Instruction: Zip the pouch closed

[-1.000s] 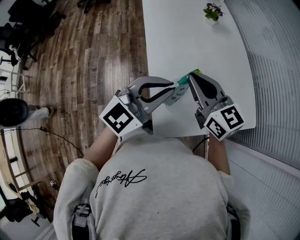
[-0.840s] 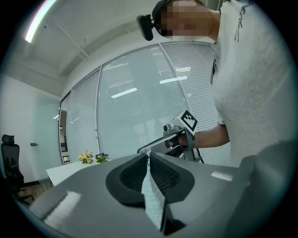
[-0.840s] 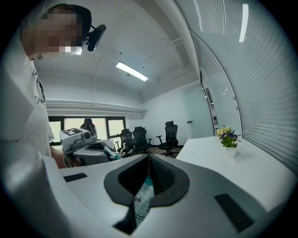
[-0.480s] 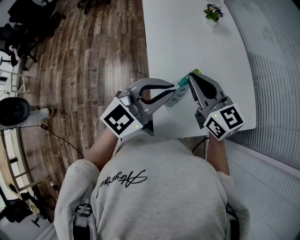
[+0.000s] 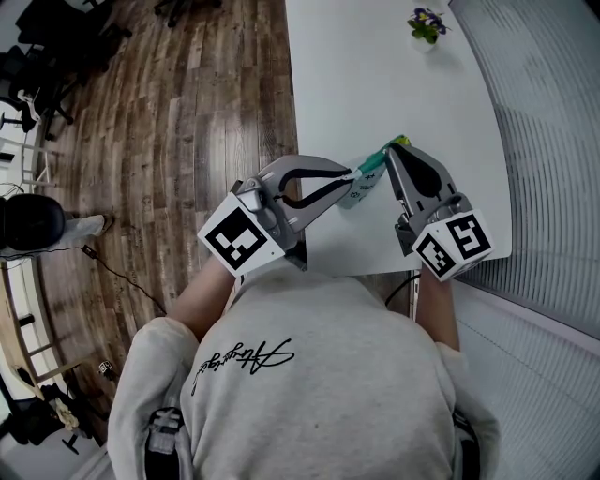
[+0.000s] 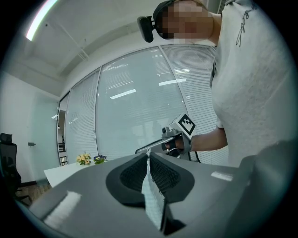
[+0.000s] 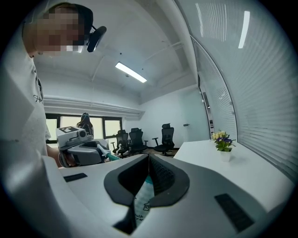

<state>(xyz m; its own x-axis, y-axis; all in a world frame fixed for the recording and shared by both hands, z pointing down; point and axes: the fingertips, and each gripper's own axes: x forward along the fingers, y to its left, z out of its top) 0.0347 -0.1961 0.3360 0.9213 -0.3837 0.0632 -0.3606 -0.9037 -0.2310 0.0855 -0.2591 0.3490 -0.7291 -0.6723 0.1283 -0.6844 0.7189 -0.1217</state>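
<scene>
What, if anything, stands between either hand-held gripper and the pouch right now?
Nothing visible. The left hand-held gripper and the right hand-held gripper are each shut on the pouch, holding it between them above the white table's near edge. The only other item, a small flower pot, sits at the far end.
</scene>
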